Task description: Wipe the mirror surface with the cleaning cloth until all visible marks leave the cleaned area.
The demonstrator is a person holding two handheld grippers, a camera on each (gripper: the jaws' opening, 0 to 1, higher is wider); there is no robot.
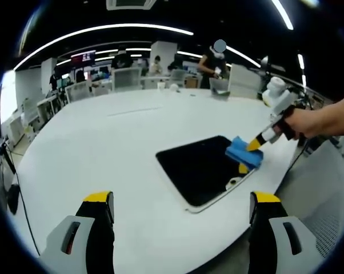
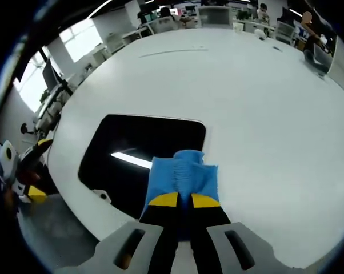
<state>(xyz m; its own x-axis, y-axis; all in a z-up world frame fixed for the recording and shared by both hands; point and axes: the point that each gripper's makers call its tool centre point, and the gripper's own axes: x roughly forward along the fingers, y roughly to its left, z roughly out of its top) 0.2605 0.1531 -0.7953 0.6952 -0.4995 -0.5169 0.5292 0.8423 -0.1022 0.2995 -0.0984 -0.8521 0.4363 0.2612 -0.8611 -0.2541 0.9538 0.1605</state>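
A dark rectangular mirror (image 1: 200, 168) with a white frame lies flat near the edge of a white table (image 1: 115, 148). My right gripper (image 1: 251, 155) is shut on a folded blue cleaning cloth (image 1: 244, 152) and presses it on the mirror's right end. In the right gripper view the cloth (image 2: 182, 174) lies over the mirror (image 2: 135, 154), which reflects a ceiling light; my right gripper (image 2: 183, 200) has its yellow-tipped jaws closed on the cloth. My left gripper (image 1: 180, 200) hovers open in front of the mirror, holding nothing. The left gripper (image 2: 32, 171) also shows at the left of the right gripper view.
The table edge (image 1: 286, 171) runs just right of the mirror, with floor below. Office chairs (image 1: 126, 77) and desks stand beyond the far side, with people (image 1: 215, 63) at the back. A small white cup (image 1: 174, 87) sits far off on the table.
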